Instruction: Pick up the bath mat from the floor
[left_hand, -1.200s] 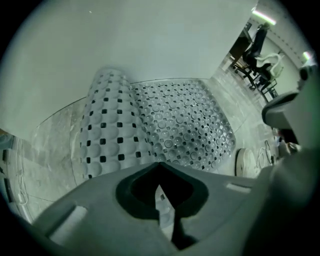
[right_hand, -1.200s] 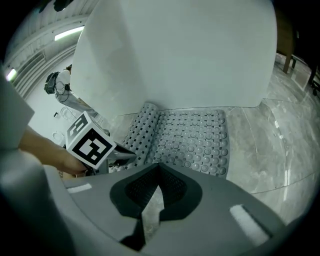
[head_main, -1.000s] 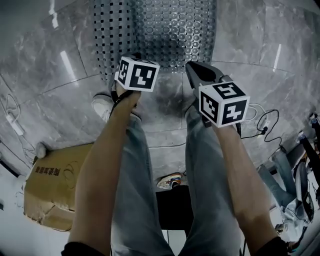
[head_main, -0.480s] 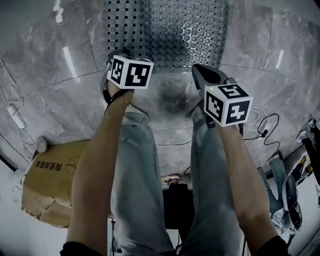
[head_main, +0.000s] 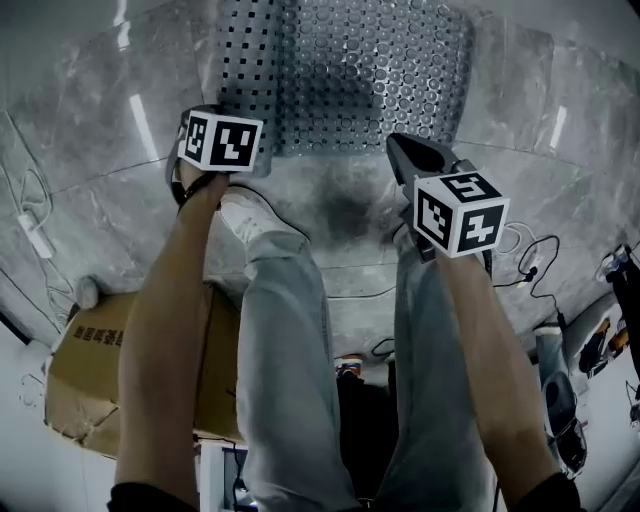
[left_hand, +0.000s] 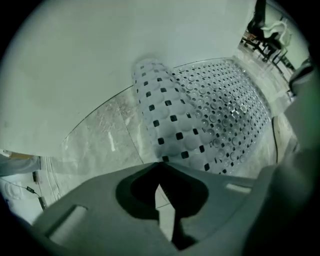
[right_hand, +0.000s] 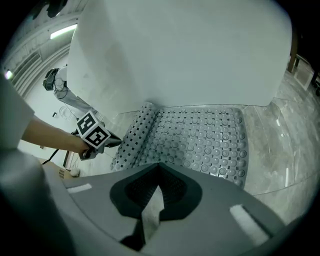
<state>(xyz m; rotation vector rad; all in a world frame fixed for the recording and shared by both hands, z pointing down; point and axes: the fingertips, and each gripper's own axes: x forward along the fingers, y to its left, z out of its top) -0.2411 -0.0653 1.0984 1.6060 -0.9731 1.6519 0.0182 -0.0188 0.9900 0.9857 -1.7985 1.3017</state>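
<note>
The grey bath mat (head_main: 370, 70) lies on the marble floor ahead; its left strip (head_main: 240, 60) is folded over and shows square holes, the rest shows round suction cups. My left gripper (head_main: 205, 165) is at the mat's near left corner, its tips hidden under its marker cube (head_main: 220, 142). In the left gripper view the jaws (left_hand: 161, 165) are shut with nothing in them, just short of the folded strip (left_hand: 170, 125). My right gripper (head_main: 402, 147) hangs shut and empty a little short of the mat's near right edge. The right gripper view shows the mat (right_hand: 200, 140) and the left gripper (right_hand: 116, 141) beside its fold.
A cardboard box (head_main: 110, 380) sits on the floor at the lower left. Cables (head_main: 530, 260) lie at the right, a white cord (head_main: 30, 235) at the left. The person's jeans legs and a white shoe (head_main: 250, 218) stand between the grippers. A white wall (right_hand: 175, 50) rises behind the mat.
The left gripper has moved left and forward to the mat's near left corner. The left foot has stepped forward. The right gripper has hardly moved; more of the mat shows.
</note>
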